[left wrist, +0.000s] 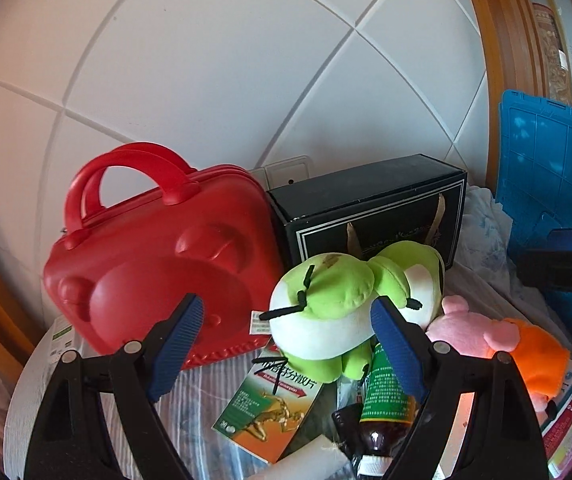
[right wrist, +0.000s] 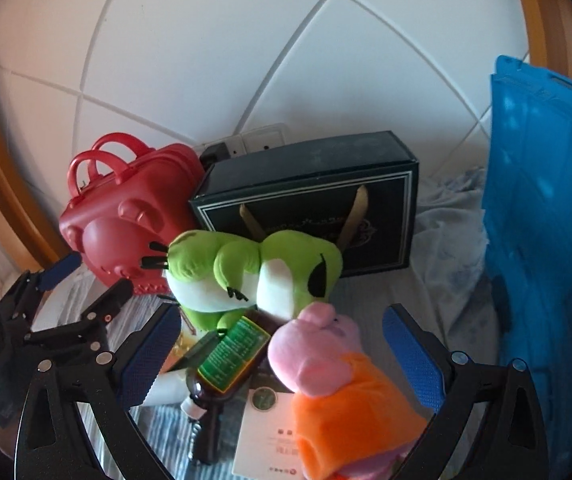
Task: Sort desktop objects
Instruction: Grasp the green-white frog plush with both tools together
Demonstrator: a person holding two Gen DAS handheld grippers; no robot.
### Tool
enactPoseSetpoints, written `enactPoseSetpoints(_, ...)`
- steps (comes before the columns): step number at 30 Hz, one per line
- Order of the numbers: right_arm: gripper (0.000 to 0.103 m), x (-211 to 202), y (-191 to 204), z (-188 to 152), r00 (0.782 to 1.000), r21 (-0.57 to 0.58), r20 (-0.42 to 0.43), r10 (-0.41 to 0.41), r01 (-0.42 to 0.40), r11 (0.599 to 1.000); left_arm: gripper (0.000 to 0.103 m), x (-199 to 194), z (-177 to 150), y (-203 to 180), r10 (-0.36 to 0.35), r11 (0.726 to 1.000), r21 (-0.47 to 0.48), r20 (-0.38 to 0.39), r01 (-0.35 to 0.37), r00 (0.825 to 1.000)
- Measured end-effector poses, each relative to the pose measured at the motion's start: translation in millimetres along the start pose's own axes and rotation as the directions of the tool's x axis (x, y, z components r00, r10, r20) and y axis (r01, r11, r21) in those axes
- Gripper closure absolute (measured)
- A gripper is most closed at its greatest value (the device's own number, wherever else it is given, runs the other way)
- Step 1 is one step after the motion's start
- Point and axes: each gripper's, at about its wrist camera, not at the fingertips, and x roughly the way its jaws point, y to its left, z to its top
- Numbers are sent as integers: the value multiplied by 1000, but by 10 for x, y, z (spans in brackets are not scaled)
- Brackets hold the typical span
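Both of your grippers stood open and empty, the left gripper (left wrist: 286, 344) framing the green frog (left wrist: 338, 300) just ahead, the right gripper (right wrist: 282, 360) straddling the pink pig (right wrist: 318, 356), so you needed to center each toy before squeezing.

Both wrist views look down, close; share green frog plush (left wrist: 326, 304) (right wrist: 246, 276).

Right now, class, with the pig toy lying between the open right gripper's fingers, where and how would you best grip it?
Probably grip the pig toy across its pink head, coming from above and in front as the right gripper already points. The head is soft, rounded and uppermost, clear of the brown bottle beside it.
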Motion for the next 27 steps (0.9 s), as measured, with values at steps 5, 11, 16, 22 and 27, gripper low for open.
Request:
enactPoseSetpoints(5,18,520,80,150,995,3,-66,68,-68,998,17,393,-30,-109,-88,993,80,-13,89,996)
enactPoseSetpoints(11,30,980,47,243,980,58,-158,119,-111,992,17,714,-132,-175,-125,982,139,-42,129,991)
enactPoseSetpoints(16,30,1199,132,279,973,36,-192,127,-123,992,17,844,-113,15,-168,985,42,-38,169,985)
enactPoseSetpoints(22,41,1219,231,338,979,-22,-183,93,-98,995,17,841,-81,-28,-152,984,84,-32,154,988)
enactPoseSetpoints(27,64,1230,366,309,980,-105,-187,69,-90,990,17,820,-62,-52,-151,983,105,-21,152,988)
